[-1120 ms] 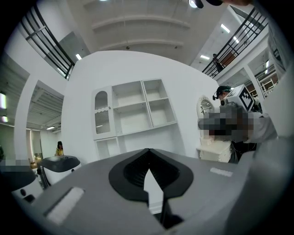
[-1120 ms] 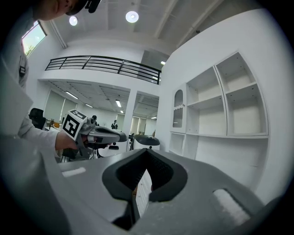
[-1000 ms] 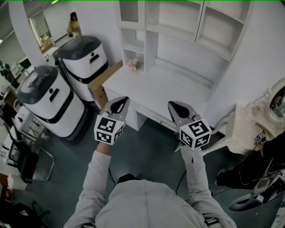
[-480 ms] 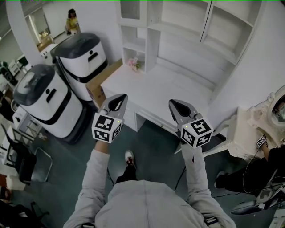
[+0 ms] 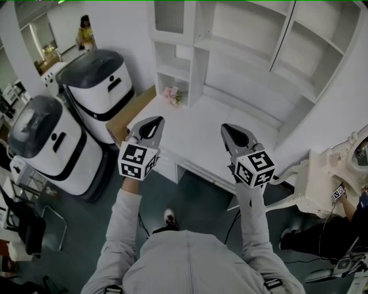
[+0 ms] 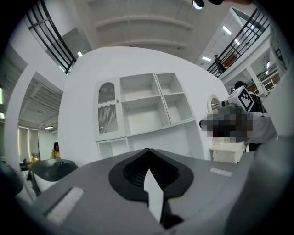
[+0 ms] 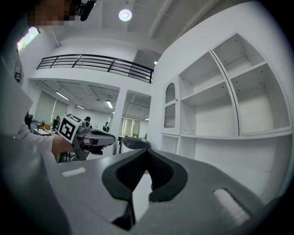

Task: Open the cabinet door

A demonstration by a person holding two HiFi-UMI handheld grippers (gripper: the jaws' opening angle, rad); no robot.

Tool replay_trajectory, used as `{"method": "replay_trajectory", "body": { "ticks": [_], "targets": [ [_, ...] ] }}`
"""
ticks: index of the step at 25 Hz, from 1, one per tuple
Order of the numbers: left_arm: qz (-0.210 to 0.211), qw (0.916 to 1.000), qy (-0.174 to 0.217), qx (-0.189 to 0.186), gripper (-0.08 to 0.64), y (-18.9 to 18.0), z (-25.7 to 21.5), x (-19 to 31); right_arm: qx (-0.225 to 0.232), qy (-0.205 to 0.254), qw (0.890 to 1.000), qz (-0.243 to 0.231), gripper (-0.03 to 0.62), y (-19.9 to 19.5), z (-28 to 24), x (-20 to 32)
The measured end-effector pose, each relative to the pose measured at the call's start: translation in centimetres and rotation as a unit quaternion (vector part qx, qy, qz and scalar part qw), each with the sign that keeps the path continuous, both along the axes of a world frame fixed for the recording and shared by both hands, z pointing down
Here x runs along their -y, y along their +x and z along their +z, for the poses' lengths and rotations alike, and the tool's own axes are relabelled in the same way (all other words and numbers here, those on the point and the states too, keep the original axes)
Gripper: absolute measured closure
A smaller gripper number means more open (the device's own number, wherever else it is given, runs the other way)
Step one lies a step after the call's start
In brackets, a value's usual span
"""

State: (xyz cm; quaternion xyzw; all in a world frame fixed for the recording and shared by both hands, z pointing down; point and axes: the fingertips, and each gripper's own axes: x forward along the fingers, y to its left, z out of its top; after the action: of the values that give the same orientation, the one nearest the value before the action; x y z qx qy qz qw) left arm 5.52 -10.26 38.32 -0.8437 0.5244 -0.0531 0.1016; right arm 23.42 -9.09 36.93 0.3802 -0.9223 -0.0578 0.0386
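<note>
The cabinet door [image 5: 171, 17], white with a ribbed glass panel, is shut at the top left of the white shelf unit above the desk [image 5: 195, 129]. It also shows in the left gripper view [image 6: 106, 111] and the right gripper view [image 7: 170, 111]. My left gripper [image 5: 154, 120] is held level over the desk's left front part, shut and empty. Over the desk's right front part my right gripper [image 5: 229, 128] is likewise shut with nothing in it. Both are well short of the door. Each gripper view shows its own jaws closed together [image 6: 148, 150] [image 7: 146, 150].
Two white-and-black machines [image 5: 98, 80] [image 5: 43, 138] stand left of the desk, with a cardboard box [image 5: 129, 112] between them and it. Pink flowers [image 5: 172, 93] sit in the desk's back left corner. An ornate white piece of furniture [image 5: 322, 178] is at the right. A person [image 5: 84, 31] stands far back.
Both grippers have moved forward together from in front of the desk to over its front part, still shut. The desk and shelf unit now look closer.
</note>
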Motion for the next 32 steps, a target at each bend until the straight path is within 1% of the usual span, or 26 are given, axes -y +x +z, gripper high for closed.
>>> {"method": "replay_trajectory", "body": {
  "ticks": [3, 9, 15, 20, 22, 25, 28, 32],
  "targets": [
    [0.008, 1.0, 0.002, -0.002, 0.541, -1.3, -0.6, 2.9, -0.005, 0.0, 1.0, -0.004, 0.591, -1.9, -0.4, 2.4],
    [0.022, 0.9997, -0.001, -0.008, 0.541, -4.0, -0.9, 7.9, -0.008, -0.012, 1.0, 0.022, 0.591, -4.4, -0.9, 7.3],
    [0.032, 0.9994, 0.005, -0.011, 0.541, -7.2, -1.1, 11.8, 0.006, -0.019, 0.999, 0.04, 0.59, -6.9, -1.5, 11.4],
    [0.04, 0.9991, 0.011, -0.008, 0.541, -9.3, -1.7, 14.6, -0.002, -0.027, 0.999, 0.029, 0.591, -9.7, -1.7, 13.6],
    [0.044, 0.9989, 0.015, -0.007, 0.541, -9.7, -1.8, 15.5, -0.002, -0.029, 0.999, 0.025, 0.591, -10.5, -1.5, 14.2],
    [0.054, 0.9983, 0.018, -0.015, 0.541, -10.3, -1.6, 16.7, 0.005, -0.033, 0.999, 0.031, 0.591, -11.2, -1.4, 15.5],
    [0.076, 0.9967, 0.02, -0.023, 0.541, -9.8, -1.4, 17.8, -0.003, -0.037, 0.999, 0.028, 0.591, -11.7, -1.5, 16.9],
    [0.08, 0.9965, 0.019, -0.014, 0.541, -8.9, -1.6, 20.1, -0.009, -0.033, 0.999, 0.02, 0.59, -12.1, -2.6, 19.2]
  ]
}}
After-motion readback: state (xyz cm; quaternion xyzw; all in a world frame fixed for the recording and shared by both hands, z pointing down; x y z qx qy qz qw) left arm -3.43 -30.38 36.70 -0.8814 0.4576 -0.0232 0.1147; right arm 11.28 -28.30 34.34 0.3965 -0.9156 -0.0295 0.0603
